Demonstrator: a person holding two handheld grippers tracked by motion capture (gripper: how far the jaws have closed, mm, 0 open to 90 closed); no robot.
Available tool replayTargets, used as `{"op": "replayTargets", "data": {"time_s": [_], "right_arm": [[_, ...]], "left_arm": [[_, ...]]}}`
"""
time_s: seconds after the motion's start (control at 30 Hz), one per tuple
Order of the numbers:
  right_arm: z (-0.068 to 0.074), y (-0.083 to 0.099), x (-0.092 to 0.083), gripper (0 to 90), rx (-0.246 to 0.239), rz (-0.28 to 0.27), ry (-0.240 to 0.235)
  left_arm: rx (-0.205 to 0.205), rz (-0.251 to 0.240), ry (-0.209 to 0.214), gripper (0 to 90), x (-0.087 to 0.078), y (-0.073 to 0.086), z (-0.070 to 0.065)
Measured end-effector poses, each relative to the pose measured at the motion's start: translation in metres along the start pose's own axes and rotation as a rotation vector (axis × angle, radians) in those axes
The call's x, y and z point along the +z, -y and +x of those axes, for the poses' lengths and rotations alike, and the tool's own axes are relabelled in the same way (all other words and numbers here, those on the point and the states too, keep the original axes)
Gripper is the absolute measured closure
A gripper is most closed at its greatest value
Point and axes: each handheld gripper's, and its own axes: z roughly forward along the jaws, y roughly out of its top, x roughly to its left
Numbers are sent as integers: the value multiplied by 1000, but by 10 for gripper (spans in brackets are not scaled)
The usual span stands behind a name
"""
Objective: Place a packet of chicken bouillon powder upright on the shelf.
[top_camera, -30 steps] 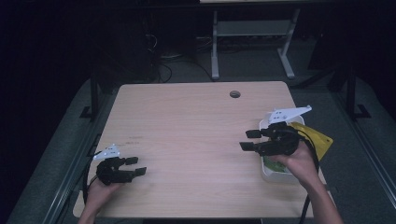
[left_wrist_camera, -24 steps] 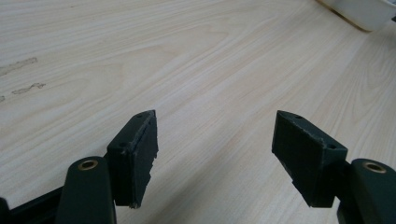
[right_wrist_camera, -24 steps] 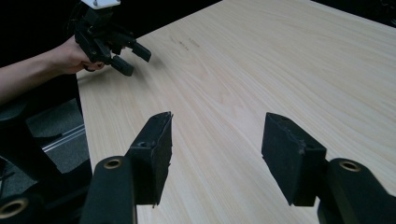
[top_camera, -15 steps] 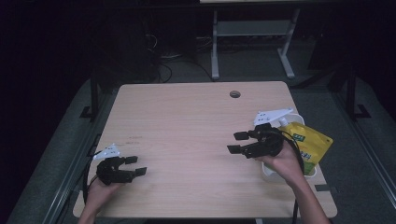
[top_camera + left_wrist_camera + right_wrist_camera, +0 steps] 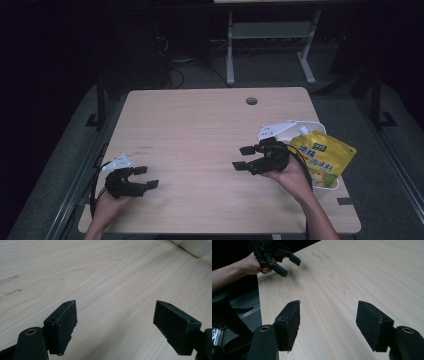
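Pouch (image 5: 322,157) in its white tub (image 5: 311,127) appears from above, behind the wide-open, empty right tongs (image 5: 243,158).

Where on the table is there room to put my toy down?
Lots of bare table lies between the left gripper and right gripper, up to the round hole. The right edge is crowded: yellow pouch in a white tub.
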Motion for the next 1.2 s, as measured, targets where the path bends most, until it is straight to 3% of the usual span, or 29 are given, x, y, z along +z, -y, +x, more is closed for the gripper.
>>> {"op": "replayTargets", "data": {"time_s": [0.5, 0.67, 0.97, 1.2], "right_arm": [[9, 18, 32, 326, -3, 38, -38], [12, 23, 43, 310, 3, 92, -55], [22, 42, 58, 312, -6, 93, -68], [29, 59, 62, 308, -8, 56, -37]], "left_arm": [[22, 11, 10, 188, 4, -1, -5], [33, 23, 15, 188, 6, -2, -7], [42, 32, 21, 188, 8, -2, -9], [46, 28, 28, 189, 8, -3, -9]]}}
